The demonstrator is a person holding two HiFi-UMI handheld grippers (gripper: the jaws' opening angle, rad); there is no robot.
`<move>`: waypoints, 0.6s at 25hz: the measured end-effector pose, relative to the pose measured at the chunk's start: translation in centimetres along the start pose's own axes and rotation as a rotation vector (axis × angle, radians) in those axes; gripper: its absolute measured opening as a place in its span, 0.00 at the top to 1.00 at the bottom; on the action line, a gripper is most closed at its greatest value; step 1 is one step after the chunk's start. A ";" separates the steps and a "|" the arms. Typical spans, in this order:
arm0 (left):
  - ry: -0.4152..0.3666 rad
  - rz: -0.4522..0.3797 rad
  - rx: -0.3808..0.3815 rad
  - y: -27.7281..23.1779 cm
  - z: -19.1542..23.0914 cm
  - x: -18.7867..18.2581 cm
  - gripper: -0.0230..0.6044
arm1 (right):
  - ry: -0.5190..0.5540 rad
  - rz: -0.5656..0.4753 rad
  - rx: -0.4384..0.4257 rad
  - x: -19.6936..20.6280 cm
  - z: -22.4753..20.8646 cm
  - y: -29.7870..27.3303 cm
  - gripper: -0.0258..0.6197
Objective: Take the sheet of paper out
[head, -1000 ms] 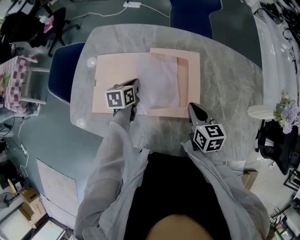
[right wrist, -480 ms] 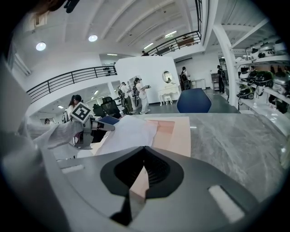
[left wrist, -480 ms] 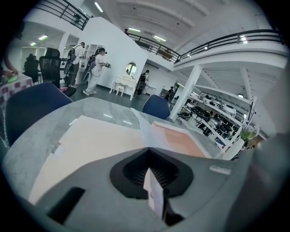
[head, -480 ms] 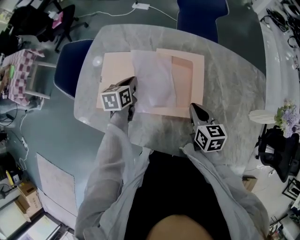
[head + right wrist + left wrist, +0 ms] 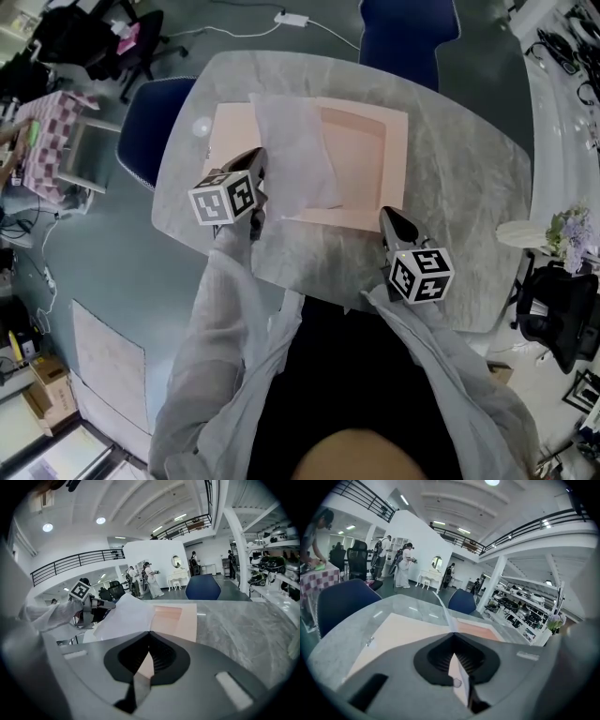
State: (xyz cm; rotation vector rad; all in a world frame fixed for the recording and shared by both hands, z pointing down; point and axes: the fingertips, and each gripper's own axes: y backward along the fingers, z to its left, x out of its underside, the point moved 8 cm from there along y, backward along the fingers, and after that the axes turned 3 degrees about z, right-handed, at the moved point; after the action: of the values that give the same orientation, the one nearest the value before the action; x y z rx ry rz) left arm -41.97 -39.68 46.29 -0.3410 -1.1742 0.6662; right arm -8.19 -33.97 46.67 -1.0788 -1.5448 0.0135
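A pink folder (image 5: 366, 164) lies open on the grey marble table (image 5: 459, 178). A white sheet of paper (image 5: 291, 150) rises from it, tilted up toward the left, with its right part still over the folder. My left gripper (image 5: 259, 171) is shut on the sheet's left edge and holds it above the table. In the left gripper view the paper (image 5: 443, 609) shows edge-on, running out from the closed jaws over the folder (image 5: 403, 630). My right gripper (image 5: 386, 216) is shut on the folder's near right edge. The right gripper view shows the paper (image 5: 126, 616), the folder (image 5: 176, 616) and the left gripper (image 5: 105, 604).
Blue chairs stand at the table's far side (image 5: 408, 28) and left side (image 5: 145, 117). A white pot of flowers (image 5: 562, 230) sits off the table's right end. The table's near edge lies just in front of my grippers. People stand far off in the hall.
My left gripper has risen and drifted left with the sheet, pulling it further off the folder and baring the folder's inner panel. The right gripper has stayed put.
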 end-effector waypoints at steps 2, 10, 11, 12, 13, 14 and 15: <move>-0.018 -0.012 0.001 0.7 -0.5 -0.2 0.97 | 0.008 -0.002 -0.005 0.1 0.2 0.3 0.94; -0.060 -0.089 0.021 3.6 -4.2 -0.7 0.97 | 0.025 -0.028 -0.024 0.7 0.3 3.0 0.94; -0.066 -0.102 0.025 4.0 -4.8 -0.8 0.97 | 0.027 -0.033 -0.027 0.8 0.3 3.4 0.94; -0.072 -0.114 0.029 4.4 -5.5 -0.8 0.97 | 0.029 -0.039 -0.031 1.0 0.2 3.8 0.94; -0.077 -0.126 0.033 4.8 -6.3 -0.8 0.97 | 0.031 -0.045 -0.035 1.2 0.1 4.3 0.94; -0.082 -0.137 0.038 5.2 -7.1 -0.7 0.97 | 0.033 -0.051 -0.038 1.4 0.0 4.8 0.94; -0.087 -0.148 0.045 5.6 -7.9 -0.7 0.97 | 0.035 -0.057 -0.042 1.5 0.0 5.3 0.94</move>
State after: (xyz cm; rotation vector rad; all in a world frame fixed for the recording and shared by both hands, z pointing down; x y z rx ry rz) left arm -36.53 -35.12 39.72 -0.1864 -1.2522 0.5813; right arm -4.73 -29.98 44.92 -1.0623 -1.5495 -0.0767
